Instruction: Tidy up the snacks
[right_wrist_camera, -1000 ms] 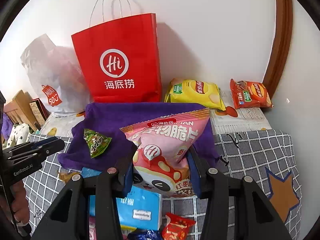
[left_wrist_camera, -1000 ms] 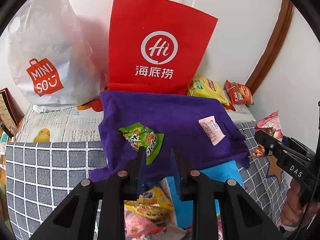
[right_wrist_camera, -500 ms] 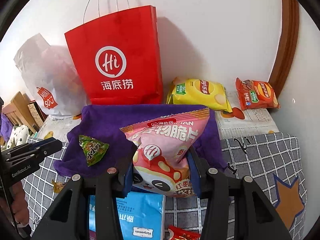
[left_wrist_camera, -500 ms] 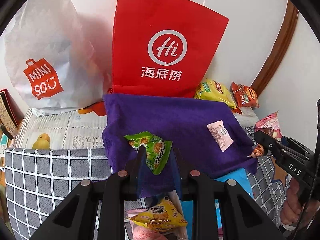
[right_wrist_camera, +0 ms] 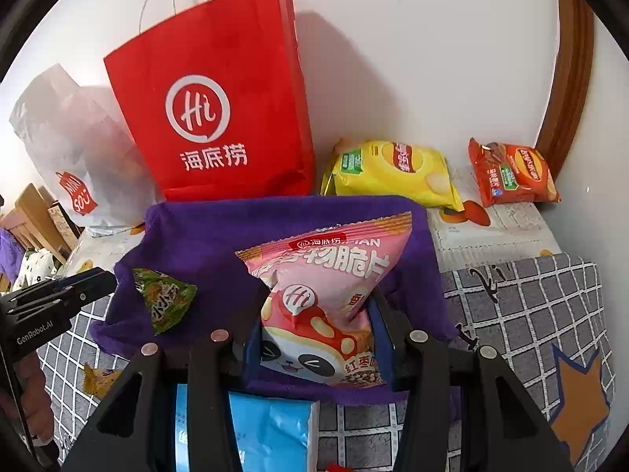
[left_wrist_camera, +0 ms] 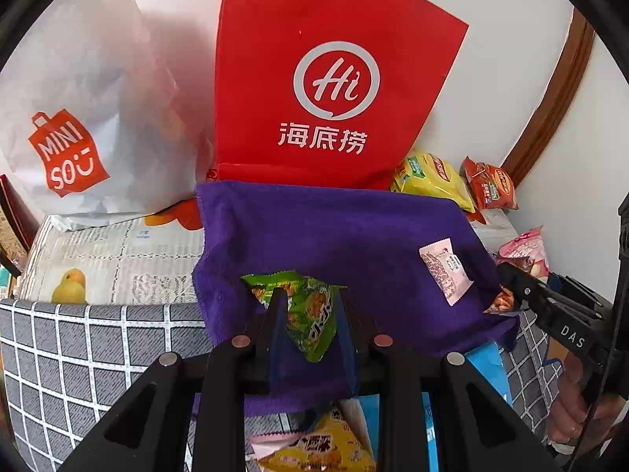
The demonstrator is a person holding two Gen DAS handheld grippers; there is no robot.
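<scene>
Both grippers have come forward and a bit down since a second ago, so the purple towel (left_wrist_camera: 354, 236) and red bag (left_wrist_camera: 314, 78) look bigger now, and the green pack (left_wrist_camera: 310, 310) sits right between the left gripper (left_wrist_camera: 308, 314) fingers instead of ahead of them.

The left gripper is closed with nothing pinched, hovering above that green pack, which lies flat on the towel at mid-frame, a crinkly triangle with its point aimed at the bottom of the frame. The small pink sachet (left_wrist_camera: 444, 271) lies to the right, long axis running upper left to lower right, near the towel's right edge, with lots of bare fuzzy towel above both.

The right gripper (right_wrist_camera: 318, 314) is clamped on the pink bag (right_wrist_camera: 326, 275), a puffy glossy one held over the towel's middle, sealed top edge tilted to the upper right. The yellow chips (right_wrist_camera: 393, 173) and orange chips (right_wrist_camera: 511, 173) lie upper right by the wall. The blue pack (right_wrist_camera: 271, 428) lies at the bottom on the grid cloth (right_wrist_camera: 511, 314).
</scene>
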